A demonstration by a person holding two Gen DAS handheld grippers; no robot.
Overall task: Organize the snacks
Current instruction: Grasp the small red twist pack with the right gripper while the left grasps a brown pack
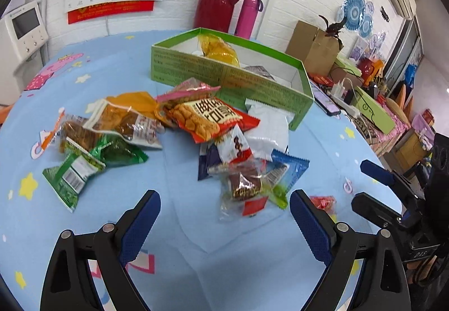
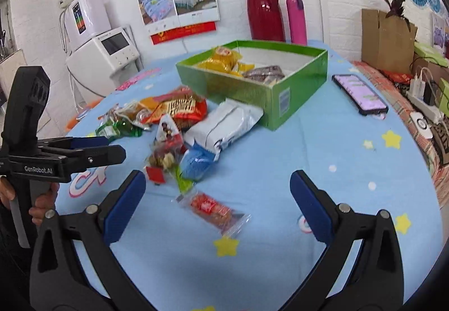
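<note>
Snack packets lie in a loose pile on light-blue cartoon-print cloth [image 2: 350, 159] covering the table, just in front of open green cardboard box [image 2: 252, 92]. Box already holds yellow crinkly packet [image 2: 221, 59] and dark brown packet [image 2: 265, 72]; rest of box interior white and bare.

Pile items, left wrist view: green foil packet [image 1: 73, 173] at left edge, orange/clear packet w/ brown contents [image 1: 126, 117] behind it, red-orange packet w/ bold characters [image 1: 207, 117] in centre, white pillow-shaped packet [image 1: 268, 128] touching box's front wall, blue packet [image 1: 289, 167] partly under clear wrapper w/ dark candy [image 1: 244, 184].

One small clear-wrapped red snack [image 2: 214, 211] lies apart from pile, nearest to right gripper [image 2: 217, 205], roughly between its blue-padded fingers [image 2: 125, 210] but not touched. R gripper jaws spread wide, empty, above cloth.

Left gripper [image 1: 224, 221] also spread wide, nothing held, hovering over bare cloth just short of clear candy wrapper. A hand [image 2: 42, 204] grips its handle in right wrist view.

Bkgd: dark red thermos jug [image 2: 263, 9] and pink bottle [image 2: 296, 19] behind box against white wall; black smartphone [image 2: 359, 93], screen lit, on cloth right of box.
</note>
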